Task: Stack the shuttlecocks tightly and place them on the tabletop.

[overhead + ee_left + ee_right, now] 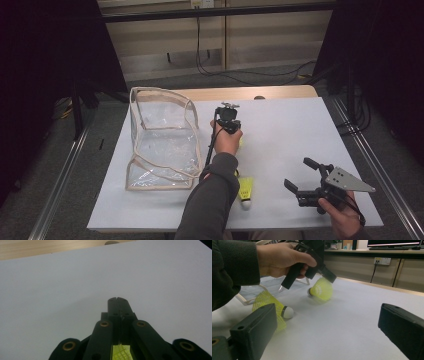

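left gripper [328,277] clamping yellow shuttlecock [321,290], right gripper [306,176] wide

The left gripper [227,120] is matte black with brass-ringed screw holes along its linkage arms; a black cable trails from it. The right gripper [300,178] is black too, topped by a grey three-cornered plate. A dark grey knit sleeve [210,200] covers the left forearm.
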Tool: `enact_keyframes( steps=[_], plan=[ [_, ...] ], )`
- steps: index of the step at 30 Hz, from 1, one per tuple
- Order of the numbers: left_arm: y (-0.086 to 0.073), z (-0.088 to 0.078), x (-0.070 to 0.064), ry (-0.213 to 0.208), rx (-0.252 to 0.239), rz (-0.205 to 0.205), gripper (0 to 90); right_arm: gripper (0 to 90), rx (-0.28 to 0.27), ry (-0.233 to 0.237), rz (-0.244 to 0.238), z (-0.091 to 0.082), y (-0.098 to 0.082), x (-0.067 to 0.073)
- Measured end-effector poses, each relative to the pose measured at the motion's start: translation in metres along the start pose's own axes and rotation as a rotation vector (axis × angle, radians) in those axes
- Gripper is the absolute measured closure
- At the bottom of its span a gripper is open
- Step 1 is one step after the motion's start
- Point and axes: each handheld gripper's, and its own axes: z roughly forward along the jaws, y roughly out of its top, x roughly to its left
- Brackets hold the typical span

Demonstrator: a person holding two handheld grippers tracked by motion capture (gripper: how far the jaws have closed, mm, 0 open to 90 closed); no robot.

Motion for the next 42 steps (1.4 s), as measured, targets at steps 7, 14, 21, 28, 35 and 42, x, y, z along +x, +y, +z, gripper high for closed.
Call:
enact_keyframes(
  steps=[7,14,21,28,35,42],
  plan=[
    [0.0001,0.0011,-0.0010,-0.011,0.003,-0.005,88.5,1.5,0.001,0.001,-0.002,0.0005,-0.0003,0.0001],
    [-0.0012,0.0027,-0.0019,-0.017,0.014,0.001,80.8,1.5,0.001,0.003,-0.006,0.0005,-0.0004,0.0001],
    [-0.0015,0.0021,-0.0025,-0.022,0.019,0.004,77.2,1.5,0.000,0.004,-0.003,0.0005,-0.0002,0.0001],
    [-0.0017,-0.0008,-0.0034,-0.023,0.026,0.020,77.1,1.6,0.002,0.003,-0.005,0.0005,-0.0005,0.0003],
    [-0.0033,-0.0028,-0.0014,-0.034,0.017,0.002,73.7,1.5,0.003,0.004,-0.006,0.0007,-0.0004,0.0005],
    [-0.0019,-0.0057,-0.0038,-0.045,0.006,-0.006,62.2,1.6,0.003,0.003,-0.007,0.0007,-0.0003,0.0005]
  ],
)
